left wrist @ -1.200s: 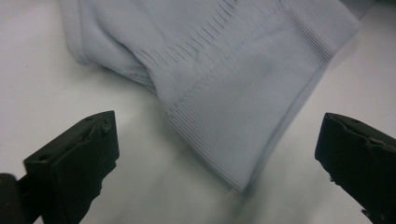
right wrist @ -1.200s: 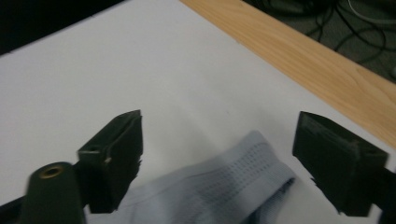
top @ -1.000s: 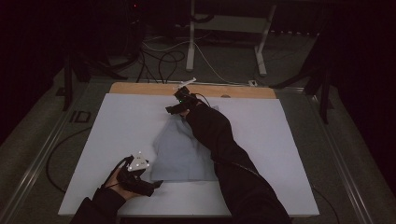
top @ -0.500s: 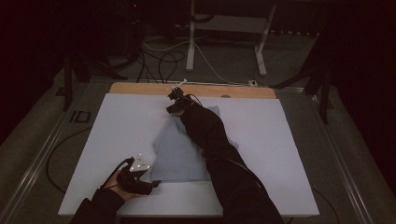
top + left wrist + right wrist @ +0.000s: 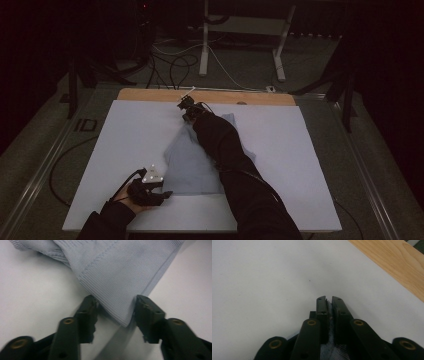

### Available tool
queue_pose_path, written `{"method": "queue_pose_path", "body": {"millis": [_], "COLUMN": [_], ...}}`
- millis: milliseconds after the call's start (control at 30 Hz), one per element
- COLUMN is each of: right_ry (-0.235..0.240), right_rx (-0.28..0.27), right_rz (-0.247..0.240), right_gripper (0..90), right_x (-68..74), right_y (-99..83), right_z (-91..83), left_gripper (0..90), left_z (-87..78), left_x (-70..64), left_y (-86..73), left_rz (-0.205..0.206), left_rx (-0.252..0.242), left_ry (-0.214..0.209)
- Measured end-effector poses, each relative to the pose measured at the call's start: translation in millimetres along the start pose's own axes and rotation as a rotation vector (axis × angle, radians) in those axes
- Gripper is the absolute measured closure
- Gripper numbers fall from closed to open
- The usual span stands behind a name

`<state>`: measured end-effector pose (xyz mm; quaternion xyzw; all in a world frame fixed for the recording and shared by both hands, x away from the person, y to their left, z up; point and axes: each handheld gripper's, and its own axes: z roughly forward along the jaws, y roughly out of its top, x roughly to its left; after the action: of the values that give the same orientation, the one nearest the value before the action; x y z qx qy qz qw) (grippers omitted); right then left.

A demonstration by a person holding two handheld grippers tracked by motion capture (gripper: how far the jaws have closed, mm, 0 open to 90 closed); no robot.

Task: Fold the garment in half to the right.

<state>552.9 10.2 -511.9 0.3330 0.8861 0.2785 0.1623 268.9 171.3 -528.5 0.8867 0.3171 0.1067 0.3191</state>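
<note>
While the pale blue garment (image 5: 200,162) lies spread mid-table | left gripper (image 5: 162,194) at near edge, jaws apart, straddling the garment's near corner without clamping; right gripper (image 5: 187,111) at far end, jaws pinched onto a fold of cloth | wooden table edge (image 5: 150,94) beyond

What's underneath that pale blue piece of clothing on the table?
The pale blue garment lies on a white sheet covering the table; a wooden edge shows at the far side. Anything beneath the cloth itself is hidden, and the person's right sleeve covers part of it.
</note>
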Motion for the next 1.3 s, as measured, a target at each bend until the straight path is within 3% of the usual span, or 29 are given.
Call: {"method": "queue_pose_path", "body": {"millis": [267,400,700,767,1300], "right_ry": [0.026,0.019,0.022,0.026,0.033], "right_rx": [-0.024,-0.027,-0.047,-0.057,-0.096], "right_rz": [-0.02,-0.046,-0.05,-0.051,-0.054], "right_gripper": [86.6,86.6,86.7,86.7,86.7], "right_x": [0.2,1.8,-1.5,-3.0,-9.5], "right_y": [1.9,3.8,6.6,7.0,3.9], "right_z": [-5.7,-9.7,-22.3,-28.1,-50.1], "left_gripper": [82.8,84.5,85.2,85.2,85.3], "left_z": [-1.3,-5.9,-10.6,-13.4,-20.1], "left_x": [-3.8,-6.7,-8.7,-10.5,-20.0], "left_y": [4.4,8.6,16.4,22.9,40.4], "left_rz": [0.01,0.022,0.04,0.064,0.129], "left_rx": [-0.015,-0.044,-0.058,-0.074,-0.085], "left_ry": [-0.018,-0.027,-0.04,-0.047,-0.056]}}
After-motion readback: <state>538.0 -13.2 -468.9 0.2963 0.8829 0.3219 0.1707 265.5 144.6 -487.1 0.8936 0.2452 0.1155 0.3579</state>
